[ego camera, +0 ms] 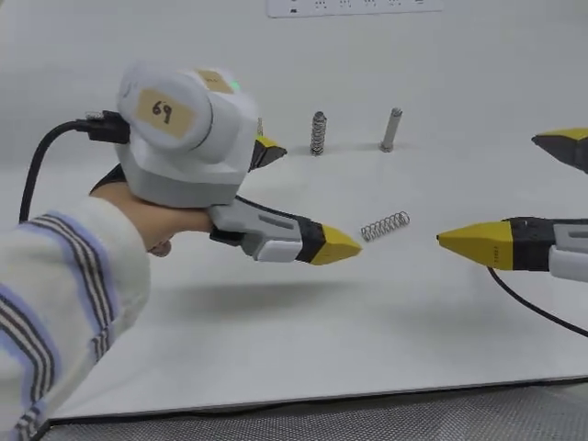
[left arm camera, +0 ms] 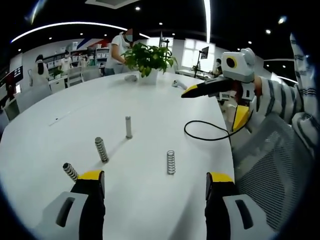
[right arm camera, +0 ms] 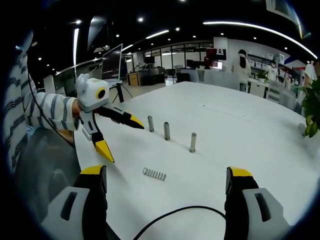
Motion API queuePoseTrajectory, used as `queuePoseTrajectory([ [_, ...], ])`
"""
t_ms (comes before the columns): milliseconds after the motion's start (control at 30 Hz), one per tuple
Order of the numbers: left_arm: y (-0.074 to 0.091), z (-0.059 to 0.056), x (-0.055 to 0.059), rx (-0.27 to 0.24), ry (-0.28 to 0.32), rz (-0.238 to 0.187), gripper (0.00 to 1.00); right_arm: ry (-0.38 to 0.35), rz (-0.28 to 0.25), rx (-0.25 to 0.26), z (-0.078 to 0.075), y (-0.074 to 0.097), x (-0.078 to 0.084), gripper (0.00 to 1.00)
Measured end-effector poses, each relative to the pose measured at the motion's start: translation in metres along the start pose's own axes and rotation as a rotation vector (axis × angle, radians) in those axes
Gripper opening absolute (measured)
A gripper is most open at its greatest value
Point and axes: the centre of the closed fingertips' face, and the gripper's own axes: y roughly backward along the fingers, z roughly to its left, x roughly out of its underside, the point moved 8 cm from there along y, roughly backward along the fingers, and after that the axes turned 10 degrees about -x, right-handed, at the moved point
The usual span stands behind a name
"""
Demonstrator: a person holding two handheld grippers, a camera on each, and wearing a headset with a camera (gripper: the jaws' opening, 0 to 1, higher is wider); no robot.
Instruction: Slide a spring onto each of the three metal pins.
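Btwn spread left tongs (ego camera: 317, 197) & right tongs (ego camera: 488, 189), loose spring (ego camera: 385, 225) lies flat.

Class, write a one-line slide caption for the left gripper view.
Open left tongs face the loose spring on the white table, near two sprung pins and one bare pin.

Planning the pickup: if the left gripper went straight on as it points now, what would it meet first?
Probably the loose spring lying on the table, almost centred ahead of the open left gripper. Its height above the table is unclear, so it might pass over.
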Motion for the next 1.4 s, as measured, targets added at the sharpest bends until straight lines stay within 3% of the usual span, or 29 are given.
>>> queuePoseTrajectory([
  [233, -0.011, -0.004, 0.005, 0.018, -0.007, 0.029, 0.78, -0.008, 0.018, 0.010, 0.001, 0.001, 0.002, 0.99],
  [733, -0.036, -0.020, 0.009, 0.067, -0.022, 0.041, 0.68, -0.009, 0.024, 0.028, 0.003, 0.004, 0.003, 0.98],
  [1400, -0.046, -0.032, 0.012, 0.102, -0.094, 0.047, 0.35, -0.023, 0.003, 0.018, 0.010, 0.002, 0.004, 0.94],
])
